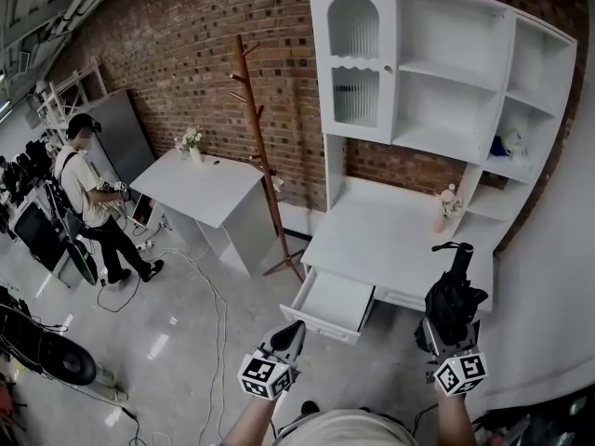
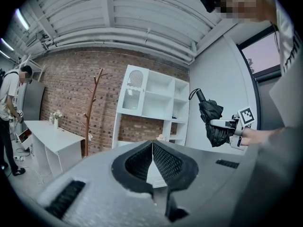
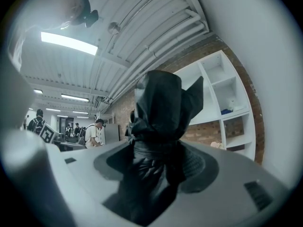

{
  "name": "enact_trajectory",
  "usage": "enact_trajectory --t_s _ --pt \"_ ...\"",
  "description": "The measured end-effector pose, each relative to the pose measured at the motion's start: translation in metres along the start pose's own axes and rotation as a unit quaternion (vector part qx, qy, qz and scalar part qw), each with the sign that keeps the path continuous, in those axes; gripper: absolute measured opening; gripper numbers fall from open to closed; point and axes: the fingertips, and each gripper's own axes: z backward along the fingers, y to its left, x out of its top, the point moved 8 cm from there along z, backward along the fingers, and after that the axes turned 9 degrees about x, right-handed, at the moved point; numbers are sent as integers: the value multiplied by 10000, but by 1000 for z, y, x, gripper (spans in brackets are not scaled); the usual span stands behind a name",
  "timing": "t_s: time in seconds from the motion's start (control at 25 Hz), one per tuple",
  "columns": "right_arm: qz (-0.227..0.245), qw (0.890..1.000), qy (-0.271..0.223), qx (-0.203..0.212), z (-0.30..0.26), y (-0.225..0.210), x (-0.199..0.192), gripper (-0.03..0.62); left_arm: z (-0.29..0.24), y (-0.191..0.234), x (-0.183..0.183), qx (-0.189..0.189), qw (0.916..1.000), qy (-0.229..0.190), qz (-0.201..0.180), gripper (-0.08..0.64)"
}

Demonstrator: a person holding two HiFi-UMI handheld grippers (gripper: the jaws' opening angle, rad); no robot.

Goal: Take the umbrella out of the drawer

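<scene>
Two tongs are in use. The right tongs (image 3: 156, 162) are clamped on the folded black umbrella (image 3: 161, 103), with the jaws set wide around its bundled fabric. The left tongs (image 2: 152, 150) are closed pad to pad, with nothing between them.

The umbrella stands upright with its hooked handle uppermost. It is clear of the open drawer (image 1: 337, 303), to the drawer's right and in front of the desk (image 1: 390, 235).

On this evidence the removal step is complete, and nothing shows in the visible part of the drawer. The next move calls for a steady carry or a set-down on the desk without slackening the grip.

Both forearms reach forward with the tongs roughly level. The left tongs are near the drawer's front corner.
</scene>
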Motion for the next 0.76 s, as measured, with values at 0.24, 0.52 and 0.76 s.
enact_trajectory --t_s 0.24,0.52,0.76 --pt "31 10000 40 3 -3 6 -1 282 3 6 5 34 10000 -25 18 26" --pt "52 10000 47 12 -5 9 -1 282 2 8 4 42 10000 -68 34 26" --pt "91 9999 51 33 -7 11 -2 282 1 12 0 47 10000 -69 40 26"
